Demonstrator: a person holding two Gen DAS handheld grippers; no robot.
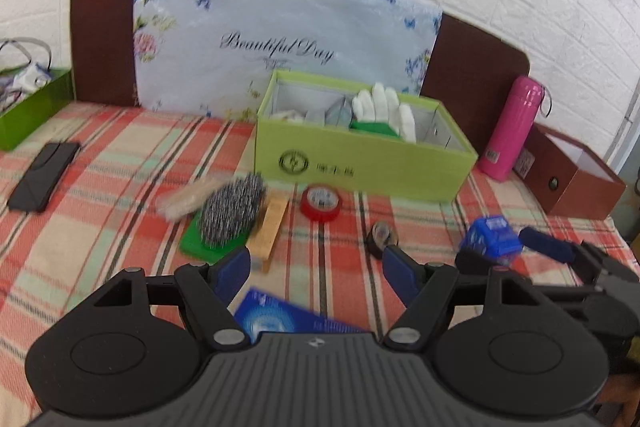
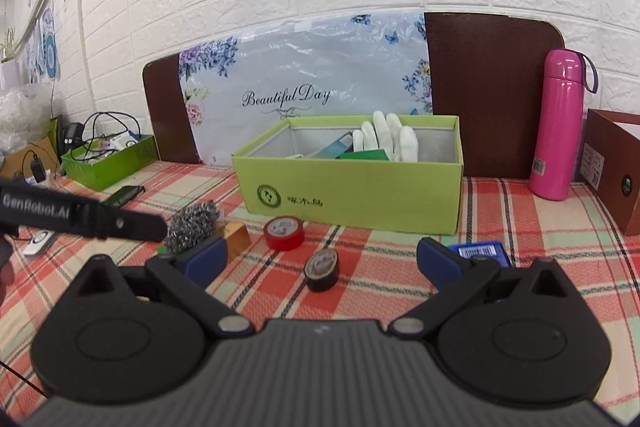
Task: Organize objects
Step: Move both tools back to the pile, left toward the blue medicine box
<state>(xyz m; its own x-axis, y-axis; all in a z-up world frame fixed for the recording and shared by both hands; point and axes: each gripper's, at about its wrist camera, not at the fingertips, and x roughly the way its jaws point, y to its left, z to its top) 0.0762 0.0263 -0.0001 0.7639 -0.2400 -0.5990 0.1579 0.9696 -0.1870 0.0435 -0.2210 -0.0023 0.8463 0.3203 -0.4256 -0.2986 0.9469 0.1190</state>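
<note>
Green box (image 2: 352, 195) behind 2 tape rolls (image 2: 283, 233)

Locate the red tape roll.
The red tape roll lies on the checked cloth just before the green box, between the steel scourer and black tape roll.

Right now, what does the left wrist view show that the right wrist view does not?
Only the left wrist view shows the blue card lying under the open left claw, and the wooden brush.

Only the right wrist view shows the cables in the far green box.

Both show the lime box holding a white glove, the red tape, the black tape and the pink bottle.
</note>
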